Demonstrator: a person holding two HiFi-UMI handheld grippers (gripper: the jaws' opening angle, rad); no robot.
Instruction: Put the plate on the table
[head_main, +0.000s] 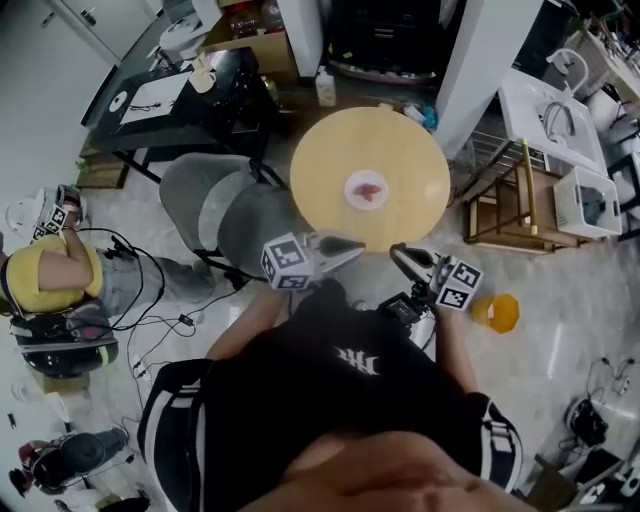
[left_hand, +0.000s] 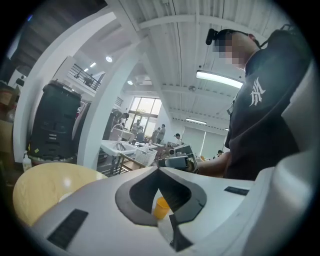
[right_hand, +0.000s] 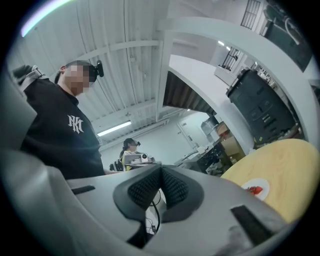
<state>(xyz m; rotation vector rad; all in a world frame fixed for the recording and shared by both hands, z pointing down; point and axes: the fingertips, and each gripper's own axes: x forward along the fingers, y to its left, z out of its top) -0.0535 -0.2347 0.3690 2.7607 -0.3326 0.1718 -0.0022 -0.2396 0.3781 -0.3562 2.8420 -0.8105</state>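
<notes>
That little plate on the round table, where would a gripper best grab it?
Probably the plate by its near rim, coming in low from the person's side. It lies flat on the table with a red item in the middle, so only the thin bare edge lets jaws close over it.

The left gripper (left_hand: 160, 172) points level across the room with its grey jaws brought together at the tips, nothing between them, and through the dark opening under the tips a small orange object (left_hand: 161, 207) shows farther off. At the lower left lies the pale round table (left_hand: 45, 187), with a tall black cabinet (left_hand: 54, 125) and a white pillar (left_hand: 102, 120) behind it. On the right stands a person in a dark shirt (left_hand: 265, 115) whose forearm reaches toward the right gripper (left_hand: 176, 161), under a long ceiling lamp (left_hand: 222, 79).
</notes>
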